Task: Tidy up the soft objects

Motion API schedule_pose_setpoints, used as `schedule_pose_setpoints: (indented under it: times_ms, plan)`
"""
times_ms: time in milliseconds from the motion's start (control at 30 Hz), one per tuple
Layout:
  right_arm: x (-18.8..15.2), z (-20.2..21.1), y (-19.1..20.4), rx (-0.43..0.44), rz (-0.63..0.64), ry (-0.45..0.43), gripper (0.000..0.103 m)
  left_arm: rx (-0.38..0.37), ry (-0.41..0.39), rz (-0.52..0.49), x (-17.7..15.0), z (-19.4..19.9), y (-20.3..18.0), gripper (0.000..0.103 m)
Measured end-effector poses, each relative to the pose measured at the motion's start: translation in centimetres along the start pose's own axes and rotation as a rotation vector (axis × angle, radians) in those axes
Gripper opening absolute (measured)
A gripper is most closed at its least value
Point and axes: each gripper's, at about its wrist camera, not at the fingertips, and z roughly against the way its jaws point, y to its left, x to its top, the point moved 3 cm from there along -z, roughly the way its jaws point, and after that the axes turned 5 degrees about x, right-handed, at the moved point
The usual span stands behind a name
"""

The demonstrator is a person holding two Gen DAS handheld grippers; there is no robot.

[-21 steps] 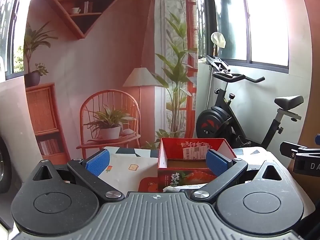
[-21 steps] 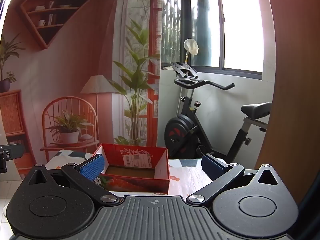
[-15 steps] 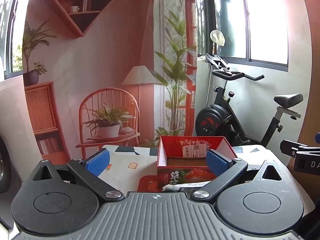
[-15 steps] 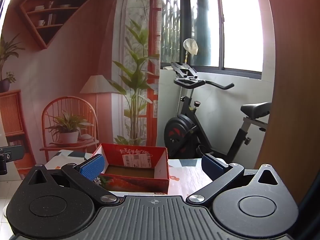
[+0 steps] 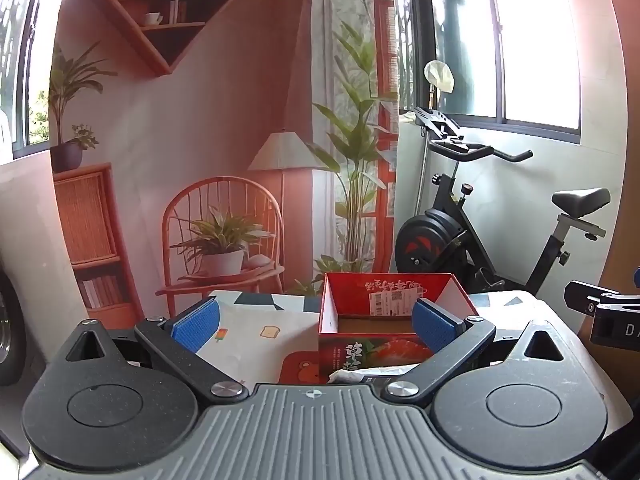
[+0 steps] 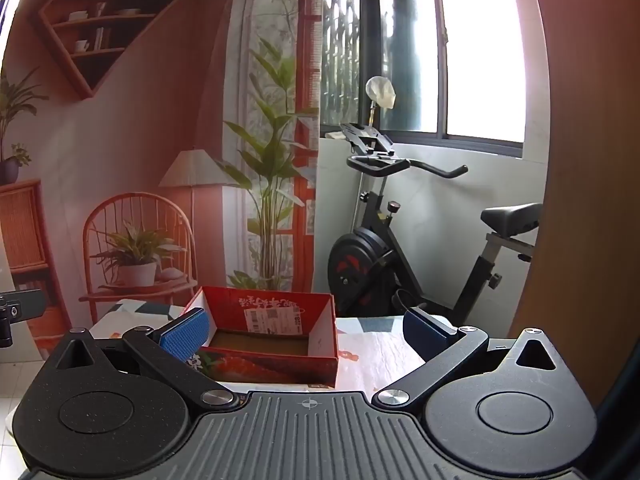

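Note:
An open red cardboard box (image 5: 394, 312) with a fruit print stands on the table with the patterned cloth (image 5: 256, 340); the box (image 6: 264, 336) looks empty in the right wrist view. A crumpled white soft thing (image 5: 352, 376) lies at the box's near side, mostly hidden behind the left gripper's body. My left gripper (image 5: 316, 320) is open, its blue pads (image 5: 196, 322) wide apart, with nothing between them. My right gripper (image 6: 304, 330) is open too, in front of the box, holding nothing. A dark piece of the right gripper (image 5: 604, 316) shows at the right edge of the left wrist view.
Behind the table hangs a printed backdrop (image 5: 224, 140) of a chair, plants and shelf. An exercise bike (image 6: 404, 240) stands at the back right under the window. A wooden panel (image 6: 584, 200) rises at the right. A dark piece of the left gripper (image 6: 16, 312) shows at the left edge of the right wrist view.
Both views have barely shifted; the left gripper has dipped slightly, showing a little more of the white thing by the box. Jaws stay wide.

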Motion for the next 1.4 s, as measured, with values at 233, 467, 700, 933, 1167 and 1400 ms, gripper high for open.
schedule_pose_setpoints:
  times_ms: [233,467,700,933,1167,1400]
  plan:
    - [-0.02,-0.01,0.01,-0.001,-0.001,0.000,0.103,-0.001,-0.001,0.000,0.05,0.12,0.08,0.103]
    - [0.06,0.08,-0.04,0.000,-0.001,0.001,0.103,-0.001,0.001,0.001,0.07,0.12,0.08,0.103]
    - [0.22,0.12,-0.10,0.003,-0.005,0.001,0.103,-0.001,0.001,0.001,0.08,0.13,0.10,0.103]
    - [0.23,0.06,-0.12,0.003,-0.004,0.001,0.103,-0.001,0.001,0.002,0.10,0.12,0.12,0.103]
    - [0.28,-0.02,-0.14,0.002,-0.007,0.002,0.103,0.001,0.000,0.004,0.10,0.12,0.17,0.103]
    - [0.30,-0.01,-0.08,0.002,-0.007,0.003,0.103,0.002,0.000,0.007,0.15,0.08,0.21,0.103]
